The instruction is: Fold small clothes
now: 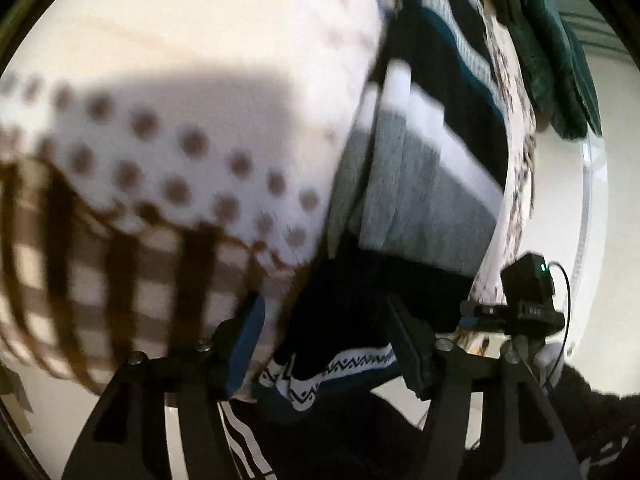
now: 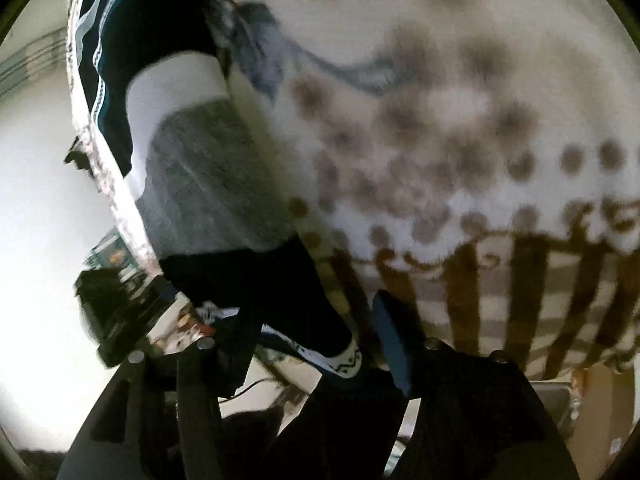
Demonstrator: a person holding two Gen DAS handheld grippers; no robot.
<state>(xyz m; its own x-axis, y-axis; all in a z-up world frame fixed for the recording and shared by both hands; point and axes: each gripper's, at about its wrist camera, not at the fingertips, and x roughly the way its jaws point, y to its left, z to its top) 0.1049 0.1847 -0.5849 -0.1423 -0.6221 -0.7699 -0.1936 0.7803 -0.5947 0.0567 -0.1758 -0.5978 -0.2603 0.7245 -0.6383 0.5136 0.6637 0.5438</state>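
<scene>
Both wrist views were smeared with motion, so fine detail was hard to read. A small sock (image 1: 400, 208), banded navy, white and grey with a dark foot and a zigzag-patterned cuff (image 1: 340, 368), lay stretched over a polka-dot cloth (image 1: 180, 152) whose lower edge turned to brown check, beside other striped garments (image 1: 452, 48) heaped further off. The left gripper (image 1: 324, 344) had its fingers (image 1: 248, 332) standing about half open on either side of the cuff end, the dark fabric between them but not visibly pinched. In the right view the right gripper (image 2: 312, 344) straddled the same end of the sock (image 2: 208, 168) from the other side, its fingers (image 2: 394, 340) likewise roughly half open, with the cuff (image 2: 340, 356) lying between them; I could not tell whether either pad touched the cloth. The left view showed the other tool (image 1: 524, 300) just beside the sock's edge. To my eye the step was taking hold of the cuff to fold it over. Doing it well would have meant settling both hands before closing, catching only the sock's layers and not the dotted cloth beneath, gripping near the two cuff corners, then carrying the end evenly toward the striped part so the fold lay square.
</scene>
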